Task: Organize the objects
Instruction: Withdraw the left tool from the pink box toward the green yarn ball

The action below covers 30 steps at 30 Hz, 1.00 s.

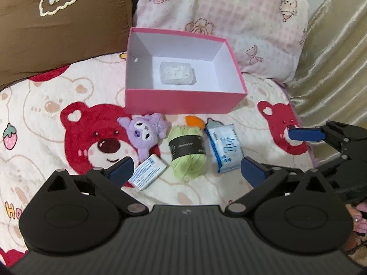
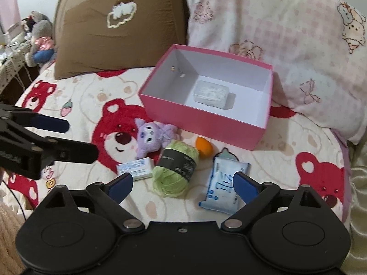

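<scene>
Both my left gripper (image 1: 187, 170) and right gripper (image 2: 183, 183) fingers apart, holding nothing, above bed (image 1: 45, 137); yarn (image 1: 187, 152) before pink box (image 1: 183, 102).

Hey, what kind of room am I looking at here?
Most likely a bedroom, with the work done on a bed: a bear-print blanket covers the surface, a brown pillow and a pink floral pillow lean behind the pink box, and stuffed toys sit nearby.

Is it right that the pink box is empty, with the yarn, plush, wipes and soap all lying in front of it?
Not quite: the pink box already holds a clear plastic case, seen in the right wrist view. The yarn, plush, wipes and soap do lie in front of it.
</scene>
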Each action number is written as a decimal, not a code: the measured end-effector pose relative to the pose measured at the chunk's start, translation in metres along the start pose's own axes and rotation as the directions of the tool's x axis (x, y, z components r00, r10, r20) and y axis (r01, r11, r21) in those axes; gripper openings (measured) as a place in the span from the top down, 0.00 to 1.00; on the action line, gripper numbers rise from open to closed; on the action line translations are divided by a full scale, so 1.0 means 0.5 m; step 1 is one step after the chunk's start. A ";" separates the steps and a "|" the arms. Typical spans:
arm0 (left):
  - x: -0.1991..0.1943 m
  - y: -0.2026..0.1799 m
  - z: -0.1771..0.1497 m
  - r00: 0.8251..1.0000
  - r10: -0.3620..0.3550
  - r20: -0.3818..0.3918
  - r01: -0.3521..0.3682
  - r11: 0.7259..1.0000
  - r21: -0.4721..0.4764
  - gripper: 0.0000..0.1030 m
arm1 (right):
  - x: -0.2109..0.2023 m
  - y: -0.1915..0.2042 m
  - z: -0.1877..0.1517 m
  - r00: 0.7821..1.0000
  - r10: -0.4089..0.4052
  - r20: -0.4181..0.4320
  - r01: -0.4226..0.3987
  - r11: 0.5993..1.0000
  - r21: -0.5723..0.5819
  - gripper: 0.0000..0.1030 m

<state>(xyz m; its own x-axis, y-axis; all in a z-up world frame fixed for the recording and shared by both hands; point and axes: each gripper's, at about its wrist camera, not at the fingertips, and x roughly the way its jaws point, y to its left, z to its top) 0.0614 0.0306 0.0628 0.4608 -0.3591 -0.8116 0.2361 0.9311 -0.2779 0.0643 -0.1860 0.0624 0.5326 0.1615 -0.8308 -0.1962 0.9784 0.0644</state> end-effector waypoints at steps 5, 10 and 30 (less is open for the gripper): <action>0.006 0.013 -0.015 1.000 0.000 -0.015 0.000 1.000 -0.016 0.02 | 0.001 0.024 -0.026 0.999 0.034 0.016 -0.033 0.999 -0.040 0.07; 0.019 0.018 -0.033 1.000 -0.005 -0.019 0.004 1.000 -0.015 0.02 | 0.008 0.028 -0.048 0.997 0.080 0.020 -0.080 0.997 -0.024 0.07; 0.049 0.025 -0.072 0.998 0.025 0.062 -0.022 0.999 -0.049 0.02 | 0.057 0.081 -0.110 0.980 0.187 0.069 -0.173 0.969 -0.174 0.07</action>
<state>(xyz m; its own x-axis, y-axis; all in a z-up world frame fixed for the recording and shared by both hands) 0.0450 0.0356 0.0208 0.5187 -0.3387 -0.7850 0.1834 0.9409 -0.2847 0.0258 -0.1487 0.0110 0.5419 0.3504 -0.7639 -0.4255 0.8982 0.1101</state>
